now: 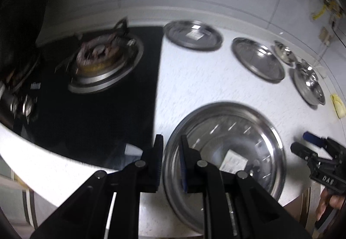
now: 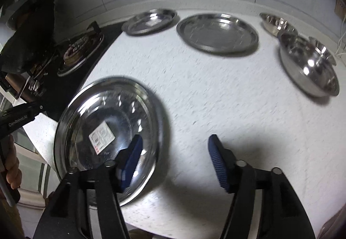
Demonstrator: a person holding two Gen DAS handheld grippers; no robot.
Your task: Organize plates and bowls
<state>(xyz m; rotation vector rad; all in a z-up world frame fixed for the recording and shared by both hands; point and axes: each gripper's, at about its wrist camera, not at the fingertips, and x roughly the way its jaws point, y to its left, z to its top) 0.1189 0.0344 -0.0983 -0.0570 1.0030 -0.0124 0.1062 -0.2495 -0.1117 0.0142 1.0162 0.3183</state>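
Near the front edge of the white countertop (image 2: 216, 91), just beside the black stove top (image 1: 97, 122), sits a large steel plate (image 2: 106, 128) with a paper label stuck in its middle. The left gripper (image 1: 170, 165) has its jaws nearly closed on the plate's left rim, the rim passing between the two fingers, so it looks clamped there. The right gripper (image 2: 175, 165) stands with its jaws wide apart: its left finger hangs over the plate's right part, its right finger over bare countertop, and nothing is pressed between the pads.

Toward the back edge, along the tiled wall, the other dishes lie spread out singly. A shallow plate (image 2: 149, 21) rests close to the stove's back corner, and a second, wider plate (image 2: 217, 33) lies just beside it. Farther toward the right edge a small bowl (image 2: 277, 23) sits at the back, with a large bowl (image 2: 309, 65) just in front of it, the two touching or nearly so.

Judging by this layout, the sorting is at an early stage: no plate is stacked on another, neither bowl is nested, and only the front plate is in hand. The plates appear to need gathering into one pile and the bowls into another.
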